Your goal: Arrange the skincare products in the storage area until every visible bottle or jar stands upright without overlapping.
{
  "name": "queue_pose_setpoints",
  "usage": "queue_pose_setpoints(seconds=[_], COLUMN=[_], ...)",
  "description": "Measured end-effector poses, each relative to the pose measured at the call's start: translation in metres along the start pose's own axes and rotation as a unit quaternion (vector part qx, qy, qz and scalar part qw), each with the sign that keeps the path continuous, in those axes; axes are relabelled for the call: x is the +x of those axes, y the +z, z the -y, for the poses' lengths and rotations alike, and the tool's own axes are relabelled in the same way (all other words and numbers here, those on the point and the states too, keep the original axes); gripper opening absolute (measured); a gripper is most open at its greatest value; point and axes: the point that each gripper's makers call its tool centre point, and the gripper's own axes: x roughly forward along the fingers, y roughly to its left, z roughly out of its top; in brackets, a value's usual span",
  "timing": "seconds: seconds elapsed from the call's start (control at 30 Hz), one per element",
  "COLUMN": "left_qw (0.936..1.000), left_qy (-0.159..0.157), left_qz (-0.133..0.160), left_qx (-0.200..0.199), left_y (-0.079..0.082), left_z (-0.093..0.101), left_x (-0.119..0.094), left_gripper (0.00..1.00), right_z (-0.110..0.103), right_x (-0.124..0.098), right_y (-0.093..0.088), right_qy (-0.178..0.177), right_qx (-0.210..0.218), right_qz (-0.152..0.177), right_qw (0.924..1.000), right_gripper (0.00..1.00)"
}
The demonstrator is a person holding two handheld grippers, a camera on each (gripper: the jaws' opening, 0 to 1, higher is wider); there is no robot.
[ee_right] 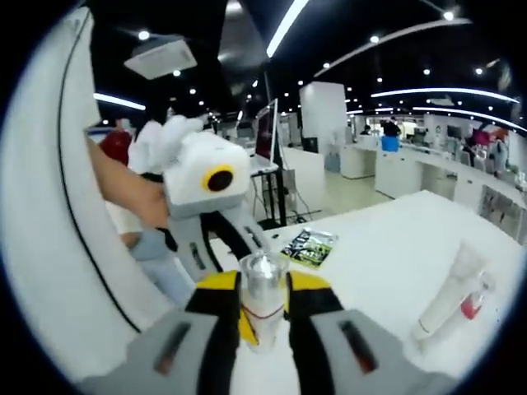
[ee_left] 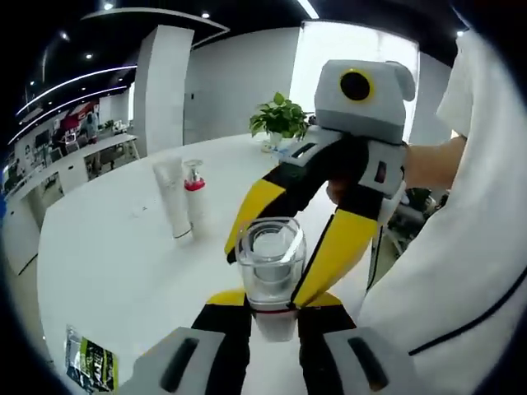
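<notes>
we clamp both the left claw (ee_left: 272, 317) and right claw (ee_right: 263, 309) on the clear bottle (ee_left: 270, 267) to steady it upright over the desk (ee_left: 123, 255).

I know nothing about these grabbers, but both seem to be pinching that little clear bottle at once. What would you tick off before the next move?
1. Left gripper shut on the clear bottle: ok.
2. Right gripper also closed on the bottle: ok.
3. Bottle upright: cannot tell, since both views tilt with the hands.
4. Bottle resting on the white table: cannot tell, its base is hidden.
5. White tube and red-collared pump bottle standing, side by side: ok.
6. Green packet lying apart from the bottles: ok.
</notes>
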Motion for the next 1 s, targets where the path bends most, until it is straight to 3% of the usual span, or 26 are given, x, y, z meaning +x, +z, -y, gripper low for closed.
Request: queue_pose_setpoints(seconds=[0.2, 0.33, 0.57, 1.0], left_qw=[0.9999, 0.9989, 0.9978, 0.9946], left_qy=[0.011, 0.018, 0.052, 0.083], left_qz=[0.006, 0.017, -0.003, -0.011], left_qx=[-0.008, -0.04, -0.041, -0.062], left_y=[0.004, 0.003, -0.018, -0.034], left_z=[-0.004, -0.005, -0.014, -0.017], left_x=[0.004, 0.005, 0.005, -0.006], left_gripper=[0.21, 0.22, 0.37, 0.39], right_z=[0.007, 0.013, 0.03, 0.103], right_x=[-0.003, -0.007, -0.012, -0.024], right_y=[0.0, 0.003, 0.004, -0.017], right_qy=[-0.027, -0.045, -0.074, -0.162], right_qx=[0.019, 0.038, 0.04, 0.075], right_qz=[0.013, 0.032, 0.034, 0.045], right_qw=[0.9994, 0.9978, 0.9959, 0.9829], right_gripper=[0.18, 0.18, 0.18, 0.19])
